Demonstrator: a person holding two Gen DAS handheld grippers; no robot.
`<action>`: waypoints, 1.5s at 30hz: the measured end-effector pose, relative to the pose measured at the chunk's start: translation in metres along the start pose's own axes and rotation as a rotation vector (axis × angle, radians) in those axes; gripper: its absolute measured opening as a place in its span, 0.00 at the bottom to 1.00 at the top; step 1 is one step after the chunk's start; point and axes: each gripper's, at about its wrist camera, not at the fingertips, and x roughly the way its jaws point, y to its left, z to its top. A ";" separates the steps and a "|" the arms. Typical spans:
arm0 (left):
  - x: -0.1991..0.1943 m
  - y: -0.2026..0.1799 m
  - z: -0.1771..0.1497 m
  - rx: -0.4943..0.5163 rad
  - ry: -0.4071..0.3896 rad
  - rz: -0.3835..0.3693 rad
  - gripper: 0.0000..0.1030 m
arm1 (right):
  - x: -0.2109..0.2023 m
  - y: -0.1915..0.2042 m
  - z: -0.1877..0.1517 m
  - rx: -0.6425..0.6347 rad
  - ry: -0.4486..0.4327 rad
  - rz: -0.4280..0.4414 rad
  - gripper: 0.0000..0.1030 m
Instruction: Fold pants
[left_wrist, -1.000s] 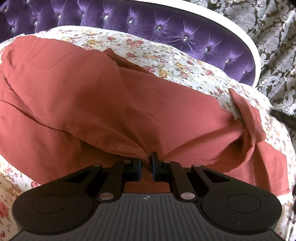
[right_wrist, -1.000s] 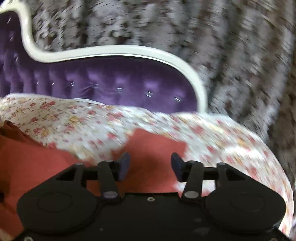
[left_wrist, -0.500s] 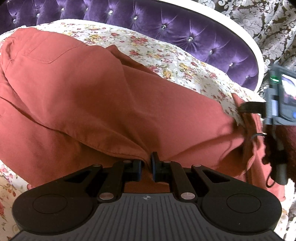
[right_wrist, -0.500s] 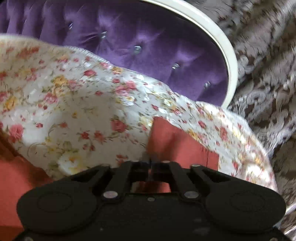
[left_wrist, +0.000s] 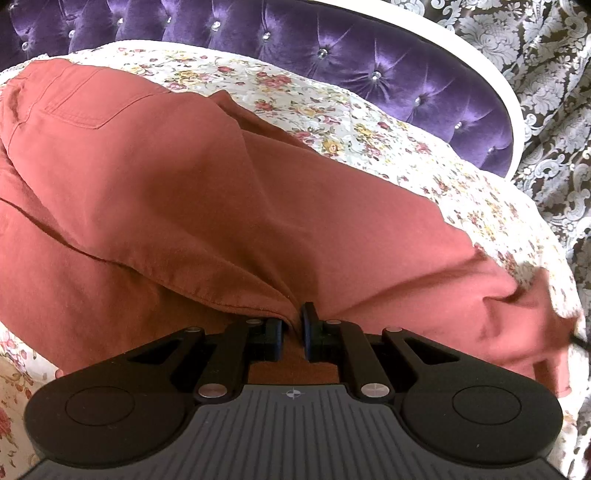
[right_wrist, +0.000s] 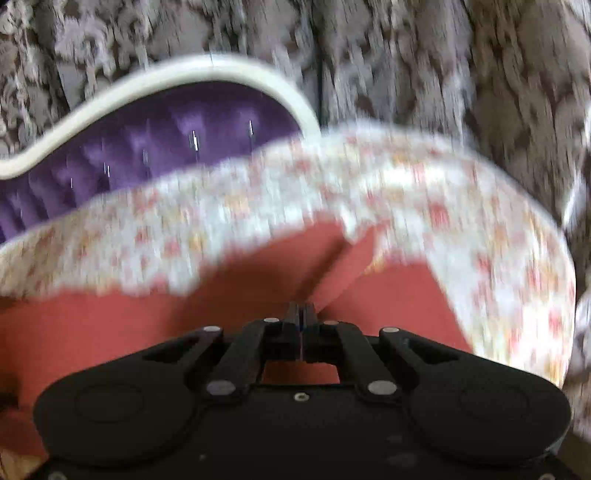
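Rust-red pants lie across a floral bedspread, waist and back pocket at the far left, legs running to the right. My left gripper is shut on a folded edge of the pants near the middle. In the blurred right wrist view my right gripper is shut on the pants' leg end, which rises in a ridge from the jaws. The leg end also shows bunched at the right in the left wrist view.
A purple tufted headboard with a white frame curves behind the bed. Patterned grey curtains hang beyond it. The bed's edge drops off at the right.
My right gripper went from open to shut on the leg end and has pulled it back and toward the left. The left gripper kept its hold; the pants look flatter.
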 end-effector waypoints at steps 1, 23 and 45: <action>0.000 0.000 0.000 0.004 0.000 0.001 0.11 | 0.000 -0.006 -0.011 0.018 0.028 0.009 0.02; 0.000 -0.001 0.002 0.033 0.000 0.006 0.11 | 0.027 -0.076 -0.005 0.306 0.017 -0.011 0.44; -0.013 -0.007 -0.009 0.037 0.000 -0.033 0.06 | -0.023 -0.074 -0.024 0.148 -0.024 -0.112 0.08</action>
